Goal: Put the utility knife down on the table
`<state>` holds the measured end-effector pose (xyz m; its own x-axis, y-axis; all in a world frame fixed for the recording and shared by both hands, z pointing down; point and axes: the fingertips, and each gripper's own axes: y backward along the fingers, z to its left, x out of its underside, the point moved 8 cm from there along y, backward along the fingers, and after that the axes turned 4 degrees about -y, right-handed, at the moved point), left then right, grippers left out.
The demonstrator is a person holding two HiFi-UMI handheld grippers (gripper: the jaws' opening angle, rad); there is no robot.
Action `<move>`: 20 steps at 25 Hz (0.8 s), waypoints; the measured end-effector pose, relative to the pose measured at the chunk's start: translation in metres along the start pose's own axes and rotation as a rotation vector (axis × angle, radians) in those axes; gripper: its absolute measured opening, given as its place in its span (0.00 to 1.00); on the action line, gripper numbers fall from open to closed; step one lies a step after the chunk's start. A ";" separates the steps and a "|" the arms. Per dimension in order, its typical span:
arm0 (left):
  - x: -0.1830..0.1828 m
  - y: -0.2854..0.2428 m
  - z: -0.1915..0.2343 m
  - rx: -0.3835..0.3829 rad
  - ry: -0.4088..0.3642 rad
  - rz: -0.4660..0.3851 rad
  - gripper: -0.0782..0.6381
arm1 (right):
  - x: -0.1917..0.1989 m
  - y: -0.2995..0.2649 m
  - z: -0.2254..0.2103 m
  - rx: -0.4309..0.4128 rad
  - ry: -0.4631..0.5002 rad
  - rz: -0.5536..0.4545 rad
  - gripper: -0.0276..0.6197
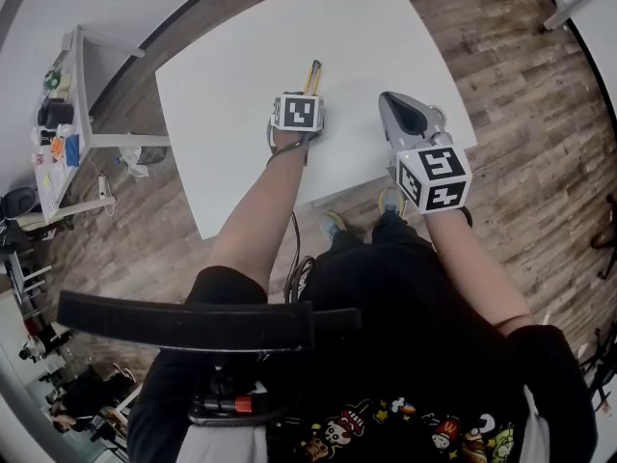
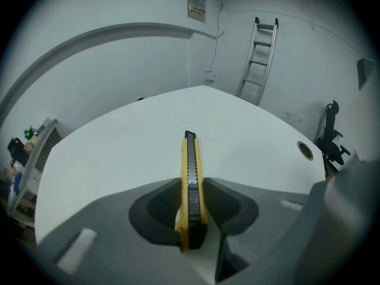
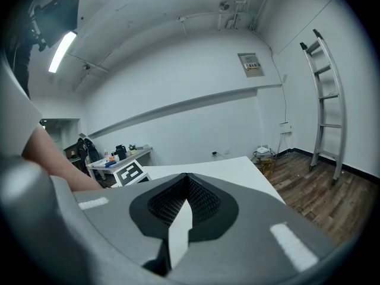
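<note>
The slim plastic utility knife (image 2: 190, 159) is yellow, with a black ribbed slider and a steel-grey track; the flat white table (image 2: 119, 153) is plain; the moulded grey left gripper (image 2: 191, 189) and grey right gripper (image 3: 186, 186) have black pads, and white cubes printed with black square markers; the plank floor (image 1: 501, 85) shows streaky brown wood grain.

Setting: a lab or workroom. Indicators: a bare white table (image 1: 289, 37), a cluttered side bench (image 1: 79, 95), and a ladder (image 2: 260, 58) against a plain wall (image 2: 119, 5).
</note>
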<state>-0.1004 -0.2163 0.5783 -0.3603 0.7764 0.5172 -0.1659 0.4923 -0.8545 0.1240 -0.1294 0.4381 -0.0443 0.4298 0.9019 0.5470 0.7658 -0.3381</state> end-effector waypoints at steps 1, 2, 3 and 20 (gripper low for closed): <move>-0.001 0.000 0.001 0.003 0.004 -0.003 0.28 | 0.000 0.000 -0.001 0.002 -0.002 0.000 0.08; -0.003 0.000 0.001 0.008 0.006 -0.015 0.28 | 0.000 -0.001 -0.001 0.003 -0.004 0.000 0.08; -0.005 -0.001 0.001 0.014 0.006 -0.038 0.28 | 0.000 0.000 -0.002 0.004 -0.006 0.000 0.08; -0.023 0.088 0.012 -0.078 0.056 -0.334 0.11 | -0.005 -0.006 0.011 -0.010 0.004 -0.001 0.08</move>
<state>-0.1179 -0.1957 0.4908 -0.2467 0.5865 0.7714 -0.1945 0.7499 -0.6323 0.1117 -0.1308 0.4328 -0.0414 0.4268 0.9034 0.5554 0.7614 -0.3342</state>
